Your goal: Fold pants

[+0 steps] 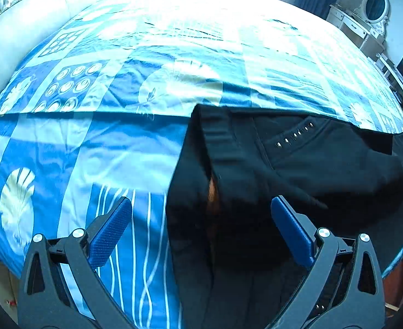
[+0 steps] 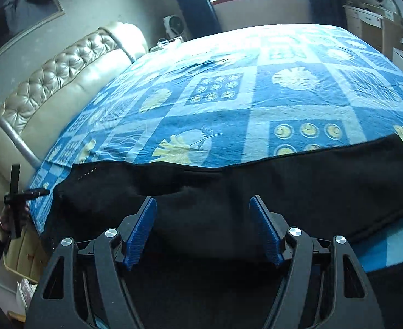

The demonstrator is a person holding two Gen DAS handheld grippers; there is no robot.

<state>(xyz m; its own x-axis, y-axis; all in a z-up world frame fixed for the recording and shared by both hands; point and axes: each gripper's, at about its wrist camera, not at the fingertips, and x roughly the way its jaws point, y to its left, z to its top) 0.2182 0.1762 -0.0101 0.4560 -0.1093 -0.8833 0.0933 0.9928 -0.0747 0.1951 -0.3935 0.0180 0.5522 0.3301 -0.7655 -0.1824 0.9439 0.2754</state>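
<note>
Blue-padded left gripper (image 1: 201,230) closest in its own view, jaws spread wide, pinching nothing, hanging over black cloth. Same for the right gripper (image 2: 202,230) in its view: jaws spread, nothing between the pads (image 2: 143,233).

Black pants (image 1: 283,170) lying along the near edge of the bed, on the blue patterned bedspread (image 1: 119,142). Waistband (image 1: 217,137) toward 12 o'clock from the left gripper, pocket with a row of shiny studs (image 1: 294,137) at about 1 o'clock. From the right gripper, long flat legs (image 2: 311,186) running out toward 2 o'clock, leg ends near 3 o'clock. Looks already laid one leg on top of the other, though hard to be sure with cloth this dark.

Seems a pause between folds, both grippers free. Next move likely: pinch the leg ends with the right gripper, hold the waist end with the left, then carry the legs over to the waistband. Needs a good bite on both layers, or the bottom leg may slip and bunch up.

Tufted cream headboard (image 2: 58,82) far off at 10 o'clock in the right view.
</note>
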